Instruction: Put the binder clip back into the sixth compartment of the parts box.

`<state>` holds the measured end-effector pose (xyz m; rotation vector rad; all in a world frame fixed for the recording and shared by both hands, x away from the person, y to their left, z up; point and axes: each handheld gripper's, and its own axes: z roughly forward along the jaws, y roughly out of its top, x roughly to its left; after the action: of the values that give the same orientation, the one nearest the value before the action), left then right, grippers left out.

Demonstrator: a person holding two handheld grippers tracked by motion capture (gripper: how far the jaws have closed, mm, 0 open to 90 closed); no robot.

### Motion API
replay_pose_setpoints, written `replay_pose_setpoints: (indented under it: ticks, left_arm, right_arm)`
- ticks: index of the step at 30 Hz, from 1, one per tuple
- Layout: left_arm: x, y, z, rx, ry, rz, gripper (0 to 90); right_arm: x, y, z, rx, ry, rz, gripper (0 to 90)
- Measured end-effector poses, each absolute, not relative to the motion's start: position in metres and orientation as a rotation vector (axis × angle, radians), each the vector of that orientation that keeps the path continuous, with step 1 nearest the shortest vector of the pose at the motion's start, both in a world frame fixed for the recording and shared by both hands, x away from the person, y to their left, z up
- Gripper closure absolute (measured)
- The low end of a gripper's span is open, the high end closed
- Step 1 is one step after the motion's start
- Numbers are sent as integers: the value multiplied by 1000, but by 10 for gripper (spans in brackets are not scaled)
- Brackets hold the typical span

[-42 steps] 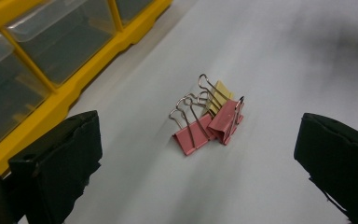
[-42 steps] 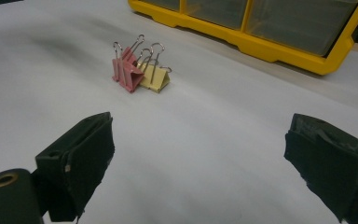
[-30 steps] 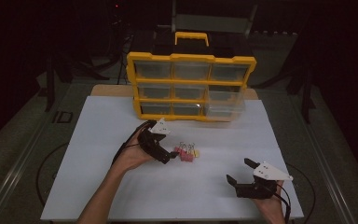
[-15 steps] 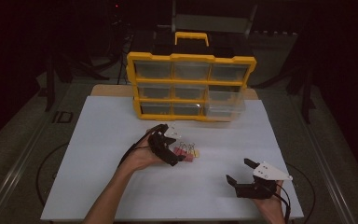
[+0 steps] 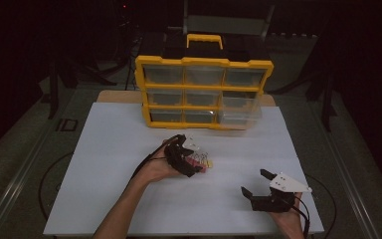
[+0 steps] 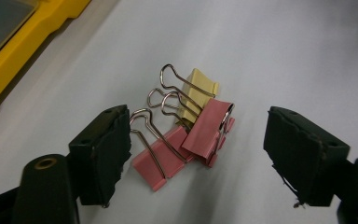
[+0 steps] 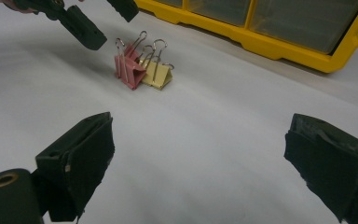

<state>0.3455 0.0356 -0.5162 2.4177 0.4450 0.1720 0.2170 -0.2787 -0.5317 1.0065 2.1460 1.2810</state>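
A small pile of binder clips lies on the white table, just in front of the yellow organizer. In the left gripper view I count two pink clips and a yellow clip, wire handles up. My left gripper is open, one jaw on each side of the pile and neither touching it. It hovers over the clips in the high view, left gripper. My right gripper is open and holds nothing near the front right edge, facing the clips from a distance.
A yellow organizer with clear drawers stands at the back of the table. Its lower right drawer is pulled out a little. A black cable trails from the left hand across the table's left side.
My left gripper has moved right and forward from beside the clips until its open jaws straddle the pile. The right gripper has barely shifted.
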Motion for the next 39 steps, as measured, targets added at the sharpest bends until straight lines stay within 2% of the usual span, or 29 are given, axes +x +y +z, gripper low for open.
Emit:
replay_pose_setpoints:
  ticks: [6,15,20,21,25,39]
  left_arm:
    - [345,33,-517,2430,419,148,318]
    - [346,22,-525,2471,370,75,586]
    - [345,18,-527,2497,353,78,752]
    - [345,18,-528,2500,347,78,752]
    - [341,18,-525,2509,311,92,869]
    - [338,26,-511,2480,314,144,897]
  right_arm:
    - [217,-279,-532,1008,2149,1278,76]
    - [217,-279,-532,1014,2153,1279,76]
    - [217,-279,-532,1015,2152,1280,76]
    - [217,-279,-532,1015,2152,1280,76]
    - [217,-279,-533,1013,2154,1279,76]
    - [218,-280,-533,1015,2136,1313,76]
